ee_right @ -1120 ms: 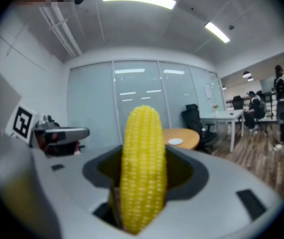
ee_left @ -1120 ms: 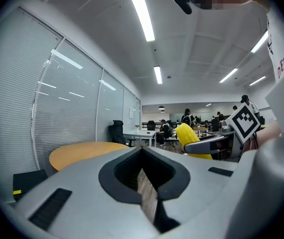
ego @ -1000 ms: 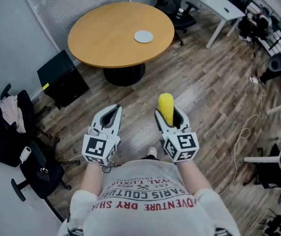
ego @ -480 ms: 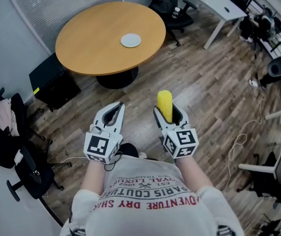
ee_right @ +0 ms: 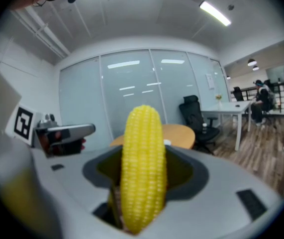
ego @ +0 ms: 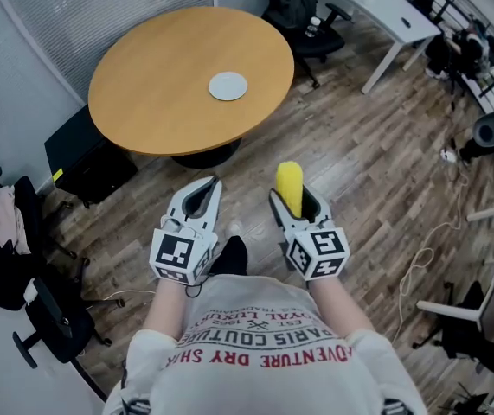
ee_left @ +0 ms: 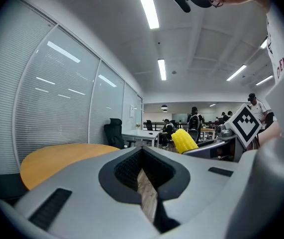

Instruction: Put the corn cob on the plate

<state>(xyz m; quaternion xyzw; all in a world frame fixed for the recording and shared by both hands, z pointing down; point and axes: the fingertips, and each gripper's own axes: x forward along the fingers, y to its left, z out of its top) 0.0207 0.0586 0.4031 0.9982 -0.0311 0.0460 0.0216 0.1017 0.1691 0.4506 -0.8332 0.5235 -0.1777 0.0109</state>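
Corn cob (ego: 291,188) stands upright, clamped by the right gripper (ego: 295,202), off the near edge of the round table (ego: 143,93). Left gripper (ego: 202,195) has its jaws together on nothing. Plate (ego: 228,86) lies toward the table's right edge.

corn cob (ee_right: 142,168) base hidden, plate (ego: 228,86) detail unreadable

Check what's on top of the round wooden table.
Only a small, bare, round grey plate. The round wooden table top is fully visible, nothing covered.
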